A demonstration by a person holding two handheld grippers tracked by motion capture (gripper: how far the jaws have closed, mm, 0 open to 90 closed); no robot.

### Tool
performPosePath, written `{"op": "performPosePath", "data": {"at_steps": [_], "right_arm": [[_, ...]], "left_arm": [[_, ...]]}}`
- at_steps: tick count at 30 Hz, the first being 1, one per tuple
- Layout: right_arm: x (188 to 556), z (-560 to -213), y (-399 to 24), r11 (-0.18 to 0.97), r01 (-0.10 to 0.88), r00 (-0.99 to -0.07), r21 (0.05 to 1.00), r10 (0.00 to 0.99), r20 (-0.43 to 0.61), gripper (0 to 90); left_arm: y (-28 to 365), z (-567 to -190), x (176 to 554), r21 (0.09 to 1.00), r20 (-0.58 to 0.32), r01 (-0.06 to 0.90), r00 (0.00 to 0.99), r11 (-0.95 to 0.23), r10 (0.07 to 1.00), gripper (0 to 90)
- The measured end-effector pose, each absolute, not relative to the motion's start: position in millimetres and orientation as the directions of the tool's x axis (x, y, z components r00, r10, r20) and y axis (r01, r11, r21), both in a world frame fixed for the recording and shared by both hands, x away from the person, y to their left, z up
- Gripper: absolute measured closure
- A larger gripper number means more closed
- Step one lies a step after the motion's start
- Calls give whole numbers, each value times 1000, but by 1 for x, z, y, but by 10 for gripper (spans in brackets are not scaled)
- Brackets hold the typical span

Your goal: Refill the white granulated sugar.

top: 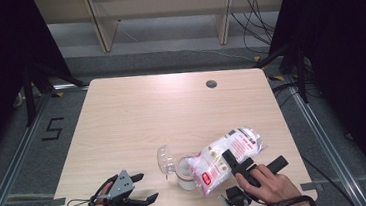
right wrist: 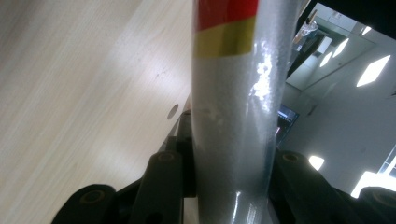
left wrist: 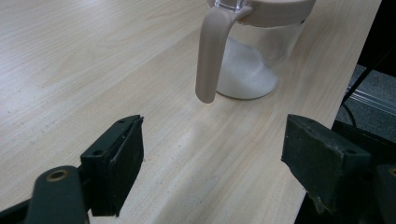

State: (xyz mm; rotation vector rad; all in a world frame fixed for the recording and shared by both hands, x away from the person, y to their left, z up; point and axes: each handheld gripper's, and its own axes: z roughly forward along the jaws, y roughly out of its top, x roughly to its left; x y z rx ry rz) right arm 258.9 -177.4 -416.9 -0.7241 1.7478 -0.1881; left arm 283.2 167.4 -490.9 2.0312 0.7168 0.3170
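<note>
In the high view, your right gripper (top: 240, 164) sat at the lower right of the frame, its jaws clamped on a clear plastic bag (top: 228, 157) of white grains with red printing. The bag lay tilted, its lower end dipping over the mouth of a clear jar (top: 185, 175) near the bottom centre of the desk (top: 137, 117). The jar's hinged lid (top: 164, 161) stood open to its left. In the right gripper view, the bag (right wrist: 233, 121) rose straight up between the two jaws, pinched flat from both sides, with a red and yellow band near the top of the frame.

Your left gripper (top: 140, 187) rested at the lower left of the high view, near the desk's front edge and well apart from the jar, with a grey three-cornered plate on top. Its jaws stood spread with nothing between them. In the left gripper view the jar (left wrist: 254, 60) appeared at the top centre, with white grains heaped in its bottom and a beige handle (left wrist: 210, 56) hanging down its near side; bare desk (left wrist: 70, 60) lay between the jaws and the jar. A small dark round hole (top: 211, 84) marked the desk's far side, upper right of centre.
</note>
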Motion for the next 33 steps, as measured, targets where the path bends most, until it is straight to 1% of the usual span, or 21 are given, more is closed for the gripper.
{"op": "performPosePath", "data": {"at_steps": [2,9,11,16,17,20,23,25,33], "right_arm": [[259,-418,-177,789,-365,-133,-494,-569,-812,732],[258,-417,-175,783,-371,-128,-500,-576,-807,733],[257,-416,-175,786,-371,-131,-495,-572,-810,733],[257,-416,-175,787,-377,-130,-489,-568,-813,733],[257,-416,-175,787,-376,-130,-489,-567,-813,733],[257,-416,-176,788,-374,-129,-489,-566,-814,733],[258,-416,-176,792,-375,-130,-482,-560,-818,733],[258,-415,-176,792,-379,-131,-478,-558,-820,734],[258,-416,-177,799,-379,-133,-467,-546,-827,734]], "left_arm": [[167,-491,283,847,-70,365,798,-387,599,204],[168,-491,284,850,-58,353,801,-391,596,204],[167,-491,284,851,-73,366,794,-377,604,205],[168,-491,284,849,-59,357,797,-390,601,204],[167,-491,283,854,-68,361,792,-376,606,204],[168,-490,284,854,-49,342,803,-391,595,205],[167,-491,283,855,-78,367,789,-366,610,204],[169,-490,284,851,-62,357,798,-387,599,205],[168,-490,284,852,-71,361,797,-378,599,206]]}}
